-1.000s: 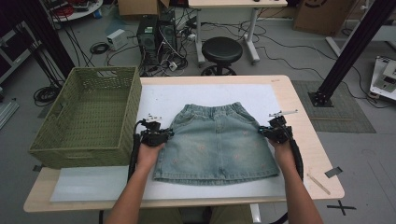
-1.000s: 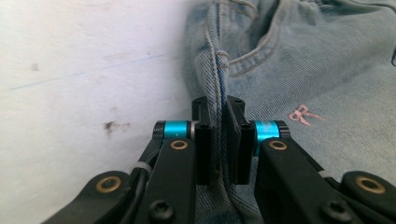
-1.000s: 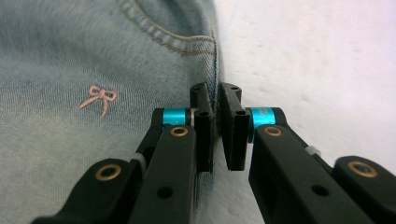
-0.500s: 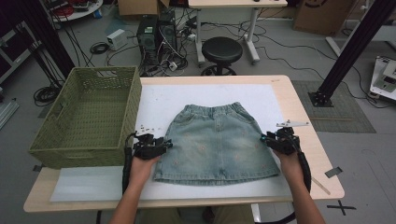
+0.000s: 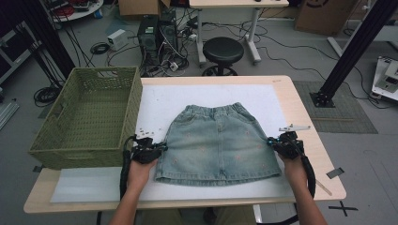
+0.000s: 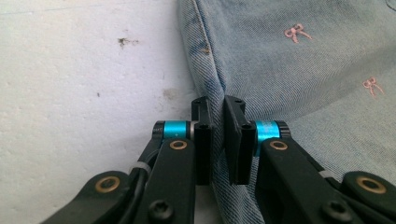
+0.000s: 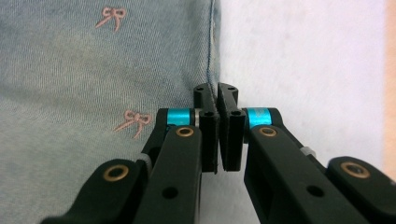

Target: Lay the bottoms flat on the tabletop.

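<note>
A light-blue denim skirt (image 5: 218, 140) with small pink bows lies flat on the white mat, waistband away from me. My left gripper (image 5: 162, 146) sits at the skirt's left side edge. In the left gripper view its jaws (image 6: 217, 100) have just closed and pinch the side seam of the skirt (image 6: 289, 70). My right gripper (image 5: 271, 140) is at the skirt's right side edge. In the right gripper view its jaws (image 7: 215, 88) have likewise just closed, with the seam of the skirt (image 7: 93, 60) between the pads.
A green woven basket (image 5: 133, 108) stands on the table's left part, close to my left hand. The white mat (image 5: 206, 93) covers most of the wooden table (image 5: 300, 108). A stool (image 5: 223, 49), cables and a black frame post stand on the floor beyond.
Both hands have slid toward me along the skirt's side edges, from about mid-height to lower down. The skirt and basket lie as before.
</note>
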Available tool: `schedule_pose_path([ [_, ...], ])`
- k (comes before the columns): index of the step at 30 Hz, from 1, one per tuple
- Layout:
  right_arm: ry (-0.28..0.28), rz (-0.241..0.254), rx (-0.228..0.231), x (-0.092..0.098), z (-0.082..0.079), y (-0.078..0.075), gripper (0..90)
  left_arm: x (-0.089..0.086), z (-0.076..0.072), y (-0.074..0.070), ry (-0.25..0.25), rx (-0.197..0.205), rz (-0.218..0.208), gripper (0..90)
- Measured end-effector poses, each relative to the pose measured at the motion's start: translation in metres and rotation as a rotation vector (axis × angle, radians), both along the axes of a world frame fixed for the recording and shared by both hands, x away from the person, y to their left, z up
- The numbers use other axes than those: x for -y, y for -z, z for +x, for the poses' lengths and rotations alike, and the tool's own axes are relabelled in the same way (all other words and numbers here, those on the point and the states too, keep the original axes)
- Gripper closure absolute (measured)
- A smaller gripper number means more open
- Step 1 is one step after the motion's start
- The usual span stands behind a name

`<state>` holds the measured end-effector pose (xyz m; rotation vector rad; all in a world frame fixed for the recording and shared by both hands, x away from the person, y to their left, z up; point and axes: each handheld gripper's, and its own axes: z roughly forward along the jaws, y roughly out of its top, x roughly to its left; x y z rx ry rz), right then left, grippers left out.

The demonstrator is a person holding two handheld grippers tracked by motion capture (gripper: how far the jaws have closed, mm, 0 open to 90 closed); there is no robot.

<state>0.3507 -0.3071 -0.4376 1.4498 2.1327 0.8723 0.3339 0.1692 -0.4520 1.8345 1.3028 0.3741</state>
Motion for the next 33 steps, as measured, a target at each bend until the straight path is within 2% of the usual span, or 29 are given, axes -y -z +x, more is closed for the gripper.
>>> schedule_pose_path([
  [2, -0.017, -0.001, 0.002, -0.003, -0.002, 0.002, 87.2, -0.001, -0.002, 0.000, 0.008, 0.001, -0.004, 79.6],
  [4, -0.042, 0.024, 0.024, -0.001, -0.008, 0.003, 79.7, -0.003, -0.005, 0.000, 0.019, 0.001, -0.008, 68.8],
  [6, -0.046, 0.057, 0.038, 0.004, -0.013, 0.002, 75.2, -0.004, -0.009, -0.001, 0.032, 0.010, -0.007, 63.5],
  [7, -0.045, 0.067, 0.043, 0.007, -0.016, 0.001, 74.8, -0.004, -0.012, -0.001, 0.053, 0.008, -0.018, 59.7],
  [8, -0.048, 0.077, 0.043, 0.009, -0.019, 0.000, 74.6, -0.003, -0.015, -0.001, 0.079, 0.008, -0.022, 59.4],
  [10, -0.059, 0.083, 0.044, 0.012, -0.025, -0.001, 73.6, -0.003, -0.020, -0.001, 0.091, 0.013, -0.002, 59.0],
  [14, -0.071, 0.084, 0.025, 0.015, -0.034, -0.002, 70.8, -0.006, -0.031, -0.001, 0.092, -0.005, -0.018, 59.0],
  [16, -0.069, 0.078, 0.009, 0.015, -0.040, -0.001, 65.9, -0.008, -0.037, 0.000, 0.104, -0.014, -0.027, 58.3],
  [19, -0.071, 0.067, -0.013, 0.015, -0.047, 0.004, 64.5, -0.008, -0.045, 0.000, 0.126, -0.011, -0.030, 57.0],
  [21, -0.073, 0.046, -0.030, 0.014, -0.051, 0.008, 64.6, -0.006, -0.049, 0.001, 0.126, 0.001, -0.012, 57.7],
  [22, -0.070, 0.045, -0.012, 0.014, -0.053, 0.010, 65.0, -0.006, -0.051, 0.001, 0.116, 0.008, 0.011, 61.4],
  [23, -0.063, 0.048, -0.009, 0.013, -0.055, 0.010, 69.2, -0.006, -0.053, 0.000, 0.106, 0.015, 0.039, 72.0],
  [24, -0.072, 0.037, -0.011, 0.013, -0.056, 0.010, 79.4, -0.007, -0.053, 0.000, 0.104, 0.019, 0.044, 81.9],
  [25, -0.088, 0.029, -0.013, 0.013, -0.056, 0.008, 87.2, -0.008, -0.054, 0.000, 0.100, 0.022, 0.048, 86.5],
  [27, -0.090, -0.036, -0.005, 0.009, -0.057, 0.005, 88.9, -0.007, -0.057, 0.000, 0.095, 0.035, 0.067, 86.9],
  [28, -0.082, -0.047, 0.002, 0.008, -0.058, 0.004, 89.0, -0.007, -0.058, -0.001, 0.095, 0.033, 0.066, 87.0],
  [31, -0.088, -0.037, 0.011, 0.011, -0.059, 0.003, 88.6, -0.009, -0.061, -0.001, 0.088, 0.047, 0.054, 86.3],
  [33, -0.094, -0.020, 0.014, 0.011, -0.061, 0.003, 81.8, -0.010, -0.062, 0.000, 0.097, 0.054, 0.040, 78.9],
])
